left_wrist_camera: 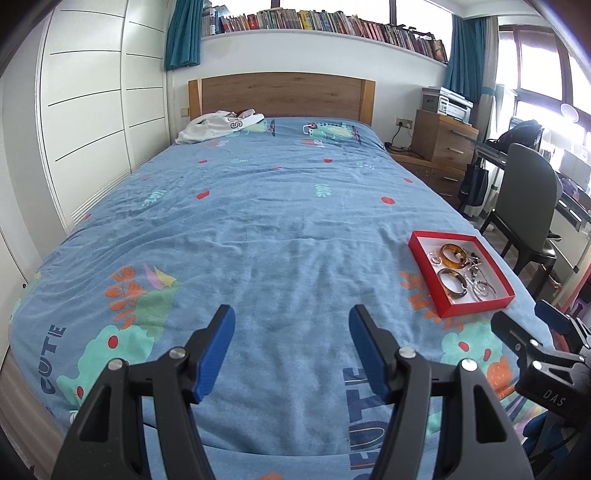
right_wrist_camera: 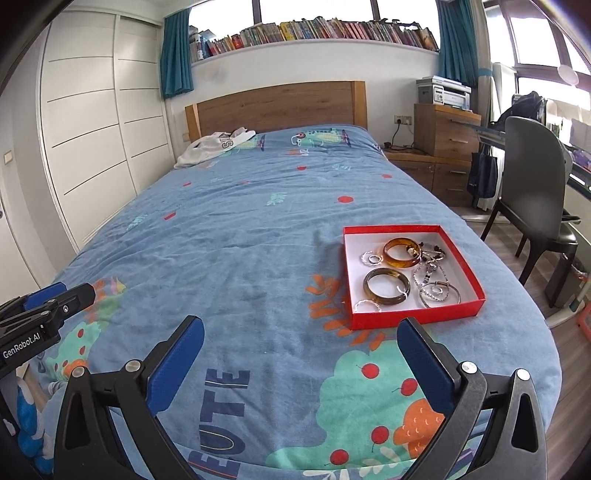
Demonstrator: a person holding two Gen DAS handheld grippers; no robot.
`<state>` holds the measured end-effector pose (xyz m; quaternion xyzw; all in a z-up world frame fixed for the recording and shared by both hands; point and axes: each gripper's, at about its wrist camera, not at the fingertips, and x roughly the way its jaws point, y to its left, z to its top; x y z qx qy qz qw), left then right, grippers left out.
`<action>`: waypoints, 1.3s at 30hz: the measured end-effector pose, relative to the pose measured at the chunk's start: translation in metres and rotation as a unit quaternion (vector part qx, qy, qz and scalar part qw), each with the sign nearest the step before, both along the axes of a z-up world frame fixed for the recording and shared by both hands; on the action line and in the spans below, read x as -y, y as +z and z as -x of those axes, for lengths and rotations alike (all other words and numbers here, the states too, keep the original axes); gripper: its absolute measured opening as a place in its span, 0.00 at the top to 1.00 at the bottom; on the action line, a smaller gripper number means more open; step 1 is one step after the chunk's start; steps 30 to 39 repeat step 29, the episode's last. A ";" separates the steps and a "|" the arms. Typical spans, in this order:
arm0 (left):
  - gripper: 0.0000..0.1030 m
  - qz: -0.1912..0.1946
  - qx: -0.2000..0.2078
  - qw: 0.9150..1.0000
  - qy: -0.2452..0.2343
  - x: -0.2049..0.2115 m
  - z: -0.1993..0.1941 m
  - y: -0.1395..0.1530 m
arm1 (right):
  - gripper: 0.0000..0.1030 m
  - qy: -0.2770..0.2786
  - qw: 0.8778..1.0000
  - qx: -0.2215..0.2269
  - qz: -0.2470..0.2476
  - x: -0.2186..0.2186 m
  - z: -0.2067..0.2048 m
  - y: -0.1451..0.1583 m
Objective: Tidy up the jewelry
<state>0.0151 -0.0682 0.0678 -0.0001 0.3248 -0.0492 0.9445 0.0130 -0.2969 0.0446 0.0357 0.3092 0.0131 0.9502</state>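
Both tools gape, empty — red box (right_wrist_camera: 413, 314) holds bangles, possibly chains.

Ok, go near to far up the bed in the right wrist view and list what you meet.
Right gripper → red box of jewelry → white cloth by the head of the bed → wooden headboard → shelf of books.

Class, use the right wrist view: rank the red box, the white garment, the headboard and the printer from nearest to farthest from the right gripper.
1. Red box: just ahead of the right gripper, slightly to the right, on the bed.
2. White garment: far end of the bed, left.
3. Headboard: behind the garment, against the wall.
Printer: far right, on the drawers; too close to call against the headboard.
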 end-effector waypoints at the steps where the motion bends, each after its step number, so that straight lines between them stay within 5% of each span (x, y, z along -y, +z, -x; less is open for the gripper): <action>1: 0.39 -0.001 0.001 1.000 0.000 0.000 0.001 0.000 | 0.01 -0.001 1.000 0.001 0.001 0.001 0.002 0.001; 39: 0.39 -0.013 -0.003 1.000 -0.001 -0.005 0.008 -0.016 | 0.01 -0.031 0.999 -0.017 0.007 0.024 0.008 -0.020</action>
